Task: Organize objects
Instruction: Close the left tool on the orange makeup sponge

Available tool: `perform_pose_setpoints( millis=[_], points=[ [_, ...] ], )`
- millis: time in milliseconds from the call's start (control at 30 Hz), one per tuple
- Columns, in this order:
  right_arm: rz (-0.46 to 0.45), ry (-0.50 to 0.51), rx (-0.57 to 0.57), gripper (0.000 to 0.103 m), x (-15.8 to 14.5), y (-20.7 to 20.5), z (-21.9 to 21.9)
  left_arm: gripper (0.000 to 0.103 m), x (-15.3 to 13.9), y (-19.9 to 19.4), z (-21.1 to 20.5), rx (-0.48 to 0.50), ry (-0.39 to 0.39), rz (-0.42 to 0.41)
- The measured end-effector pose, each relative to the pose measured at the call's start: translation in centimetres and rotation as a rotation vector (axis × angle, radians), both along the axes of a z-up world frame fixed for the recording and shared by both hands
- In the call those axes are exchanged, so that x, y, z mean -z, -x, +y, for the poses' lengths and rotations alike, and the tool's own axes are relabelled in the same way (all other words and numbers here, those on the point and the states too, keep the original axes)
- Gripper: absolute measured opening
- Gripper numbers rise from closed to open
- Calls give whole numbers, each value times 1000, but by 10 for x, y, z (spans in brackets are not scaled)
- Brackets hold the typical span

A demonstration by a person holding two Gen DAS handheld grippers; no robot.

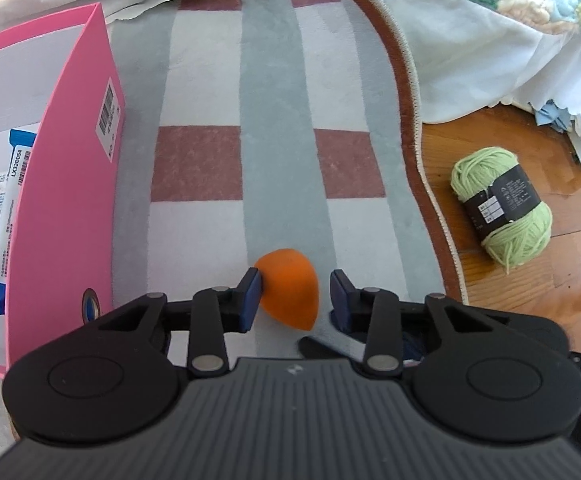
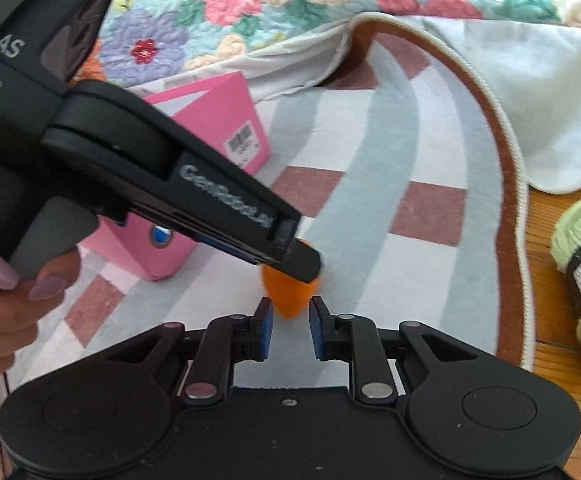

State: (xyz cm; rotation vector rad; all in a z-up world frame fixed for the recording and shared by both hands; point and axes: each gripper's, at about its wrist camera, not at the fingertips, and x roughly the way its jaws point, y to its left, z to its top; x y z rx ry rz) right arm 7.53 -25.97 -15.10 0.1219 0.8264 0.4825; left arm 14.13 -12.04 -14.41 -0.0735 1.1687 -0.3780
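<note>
An orange teardrop sponge [image 1: 288, 288] lies on the striped rug [image 1: 278, 120], its pointed end toward me. My left gripper [image 1: 294, 296] stands open around it: the left pad touches the sponge's side and the right pad stays clear of it. In the right wrist view the left gripper's finger [image 2: 304, 264] covers the top of the sponge [image 2: 278, 286]. My right gripper [image 2: 289, 312] is shut to a narrow gap, and the sponge's tip sits at its fingertips. Whether its pads press the tip I cannot tell.
An open pink box [image 1: 66, 200] stands on the rug at the left, with a blue-and-white pack [image 1: 6, 208] inside. A green yarn ball [image 1: 502, 208] lies on the wooden floor at the right. A quilted bedspread [image 2: 218, 12] hangs behind. A hand [image 2: 2, 320] holds the left gripper.
</note>
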Motion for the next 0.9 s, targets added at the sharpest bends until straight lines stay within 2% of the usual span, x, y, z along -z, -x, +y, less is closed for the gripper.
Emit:
perform_pose_setpoints(
  millis=[100, 167, 233, 267, 533, 700, 833, 900],
  points=[
    [-8, 43, -8, 42, 5, -2, 12, 36, 0, 0, 0, -6, 5, 10],
    [-9, 94, -2, 42, 12, -9, 18, 35, -1, -1, -1, -10, -7, 17],
    [-22, 73, 4, 40, 13, -10, 17, 35, -3, -1, -1, -9, -2, 13],
    [-21, 64, 8, 34, 11, -8, 17, 35, -3, -1, 0, -13, 8, 23],
    [25, 34, 71, 34, 4, 8, 8, 39, -8, 11, 0, -35, 31, -11],
    [55, -8, 70, 34, 7, 14, -2, 40, 7, 15, -6, -24, 24, 26],
    [60, -15, 64, 37, 13, 16, -2, 38, 23, 18, -4, -41, 73, 66],
    [57, -11, 61, 38, 14, 16, -1, 36, 28, 22, 0, -56, 103, 61]
  ],
)
